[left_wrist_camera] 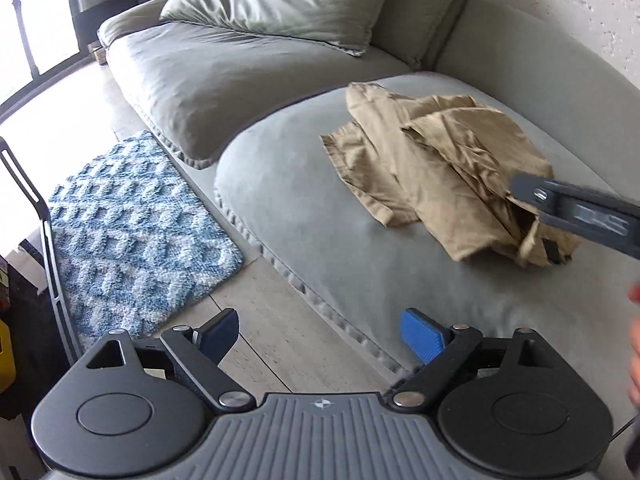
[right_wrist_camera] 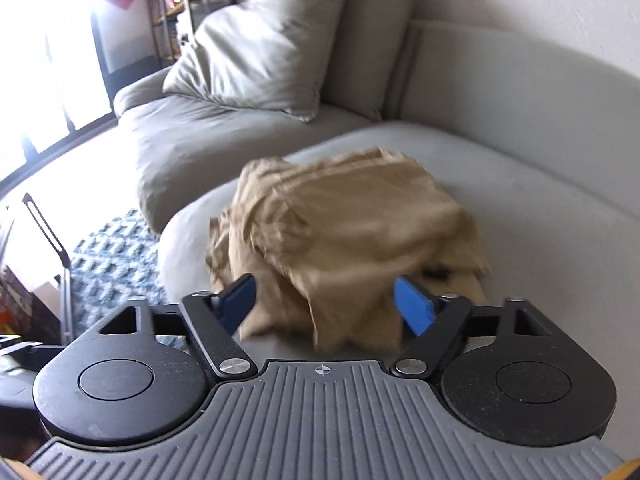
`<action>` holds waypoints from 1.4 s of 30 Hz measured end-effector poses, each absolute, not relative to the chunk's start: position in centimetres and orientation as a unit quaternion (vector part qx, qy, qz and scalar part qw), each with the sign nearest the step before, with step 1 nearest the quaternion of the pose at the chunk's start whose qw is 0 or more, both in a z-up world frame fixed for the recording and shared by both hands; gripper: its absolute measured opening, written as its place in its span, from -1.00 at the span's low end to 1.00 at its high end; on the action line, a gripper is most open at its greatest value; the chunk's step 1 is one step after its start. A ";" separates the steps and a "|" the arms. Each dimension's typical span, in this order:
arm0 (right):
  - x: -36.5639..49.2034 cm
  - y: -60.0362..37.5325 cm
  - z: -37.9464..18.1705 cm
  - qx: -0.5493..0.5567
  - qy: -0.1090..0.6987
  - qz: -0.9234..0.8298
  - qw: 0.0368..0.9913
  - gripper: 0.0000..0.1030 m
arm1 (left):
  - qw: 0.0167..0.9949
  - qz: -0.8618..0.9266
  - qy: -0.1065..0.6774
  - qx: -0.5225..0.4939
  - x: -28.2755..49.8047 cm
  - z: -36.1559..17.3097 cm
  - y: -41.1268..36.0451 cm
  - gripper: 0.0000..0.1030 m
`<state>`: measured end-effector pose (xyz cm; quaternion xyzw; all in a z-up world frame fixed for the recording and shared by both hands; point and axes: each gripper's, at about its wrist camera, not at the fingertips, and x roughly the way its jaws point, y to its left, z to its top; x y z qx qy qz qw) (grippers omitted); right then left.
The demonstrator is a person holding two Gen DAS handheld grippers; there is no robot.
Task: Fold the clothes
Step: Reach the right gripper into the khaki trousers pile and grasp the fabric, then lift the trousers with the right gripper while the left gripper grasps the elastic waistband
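- The left gripper [left_wrist_camera: 320, 338] is nearest the left camera. Its jaws are wide apart and hold nothing. It hangs over the front edge of the sofa cushion [left_wrist_camera: 304, 216], part over the floor [left_wrist_camera: 264, 320].
- The right gripper [right_wrist_camera: 324, 306] is nearest the right camera. Its jaws are wide apart too, and the near end of the tan clothes [right_wrist_camera: 344, 232] sits between them. The picture is blurry, so I cannot tell if the fingers touch the cloth. They are not clamped on it.
- The tan clothes [left_wrist_camera: 436, 172] lie in a crumpled heap on the cushion, toward its back and right side.
- The heap is bunched, with no flat, neat fold showing. I think it needs spreading out flat and then folding.
- A blue rug [left_wrist_camera: 132, 236] lies on the floor by the sofa.
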<state>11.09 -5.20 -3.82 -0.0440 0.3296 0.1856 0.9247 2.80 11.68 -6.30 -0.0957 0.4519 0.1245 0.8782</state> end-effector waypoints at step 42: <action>-1.3 -29.4 3.3 0.144 0.338 -0.016 0.930 0.72 | 0.906 -0.015 0.422 -0.015 3.2 -2.7 -1.7 0.85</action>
